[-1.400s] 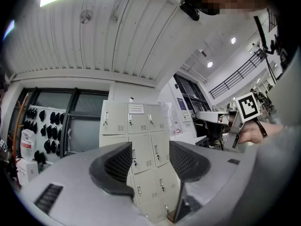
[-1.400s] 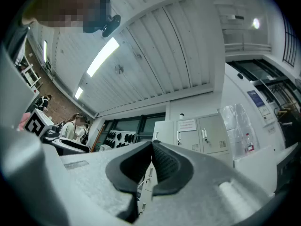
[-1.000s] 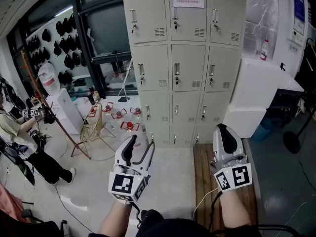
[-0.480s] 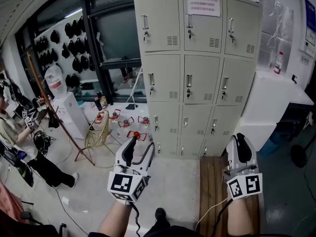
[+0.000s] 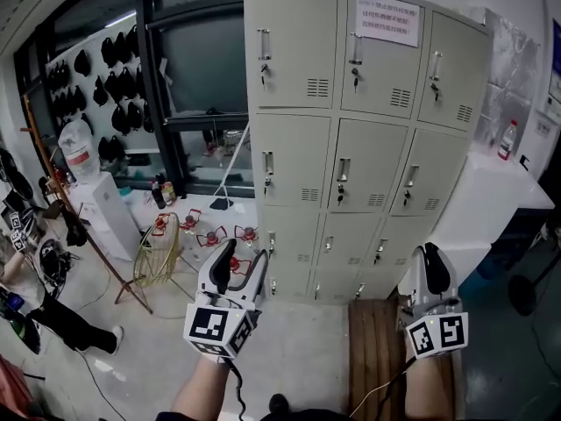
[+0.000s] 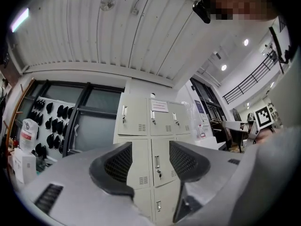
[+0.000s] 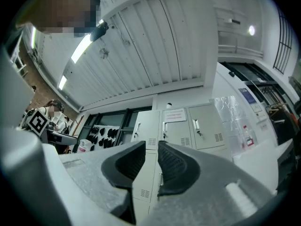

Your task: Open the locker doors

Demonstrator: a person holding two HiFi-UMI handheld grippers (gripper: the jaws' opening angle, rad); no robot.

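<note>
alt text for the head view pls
A grey locker bank with every door shut stands ahead; the left gripper and right gripper are raised short of it, touching nothing. The right one's fingers have just been opening, nothing between them.

Lockers (image 5: 351, 147) ahead, left tongs (image 5: 241, 266) and right tongs (image 5: 431, 266) before them, table (image 5: 491, 178) at right

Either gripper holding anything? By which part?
Nothing held. The left hand-held gripper has jaws apart and empty. The right hand-held gripper has jaws that have just been opening, with nothing between them. The lockers stand ahead, untouched.
</note>
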